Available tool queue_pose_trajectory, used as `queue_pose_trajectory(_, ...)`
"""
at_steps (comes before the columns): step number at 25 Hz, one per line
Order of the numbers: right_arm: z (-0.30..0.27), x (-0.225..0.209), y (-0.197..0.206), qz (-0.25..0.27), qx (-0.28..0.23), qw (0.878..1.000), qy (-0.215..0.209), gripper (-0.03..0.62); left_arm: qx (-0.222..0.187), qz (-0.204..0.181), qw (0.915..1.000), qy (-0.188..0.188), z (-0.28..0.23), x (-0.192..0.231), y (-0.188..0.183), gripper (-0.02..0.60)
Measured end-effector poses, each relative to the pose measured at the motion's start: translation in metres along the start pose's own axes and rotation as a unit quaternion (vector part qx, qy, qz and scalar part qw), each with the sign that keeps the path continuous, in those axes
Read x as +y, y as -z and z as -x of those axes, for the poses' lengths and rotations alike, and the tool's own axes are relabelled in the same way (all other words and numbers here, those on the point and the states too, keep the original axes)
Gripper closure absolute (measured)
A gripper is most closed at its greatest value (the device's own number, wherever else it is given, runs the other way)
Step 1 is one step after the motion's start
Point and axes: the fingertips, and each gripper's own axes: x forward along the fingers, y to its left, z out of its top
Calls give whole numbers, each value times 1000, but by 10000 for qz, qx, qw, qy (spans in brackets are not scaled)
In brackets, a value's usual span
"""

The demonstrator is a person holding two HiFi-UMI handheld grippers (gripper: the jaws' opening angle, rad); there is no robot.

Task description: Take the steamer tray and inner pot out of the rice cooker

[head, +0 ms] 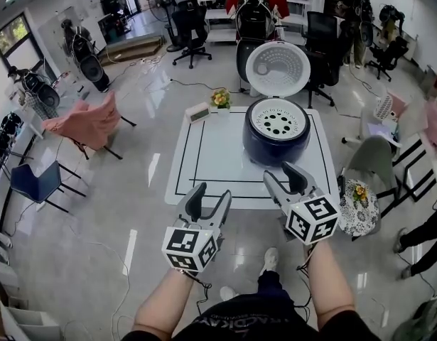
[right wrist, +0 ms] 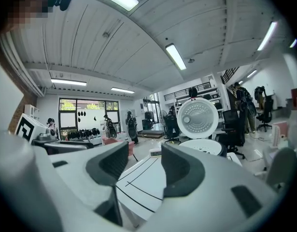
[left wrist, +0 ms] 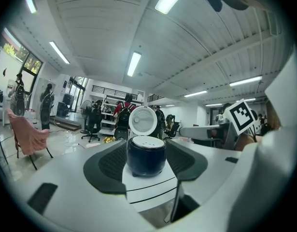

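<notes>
Counter (head: 211,155) holds the lid-up rice cooker (head: 264,151) at one o'clock, steamer tray (head: 276,112) unlifted; left gripper (head: 212,192) and right gripper (head: 281,172) jaws open, empty.

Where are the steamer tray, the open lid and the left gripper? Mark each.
steamer tray (head: 277,123), head view, its perforated middle.
open lid (head: 278,69), head view, middle of its inner face.
left gripper (head: 212,193), head view, midway between its fingertips.
</notes>
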Motion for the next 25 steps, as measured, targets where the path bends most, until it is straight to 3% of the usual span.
queue_pose_trajectory(25,-87,-229,-21,-290,289,9988,255,395,134,119,9998,-10,-236,-20,-14,334)
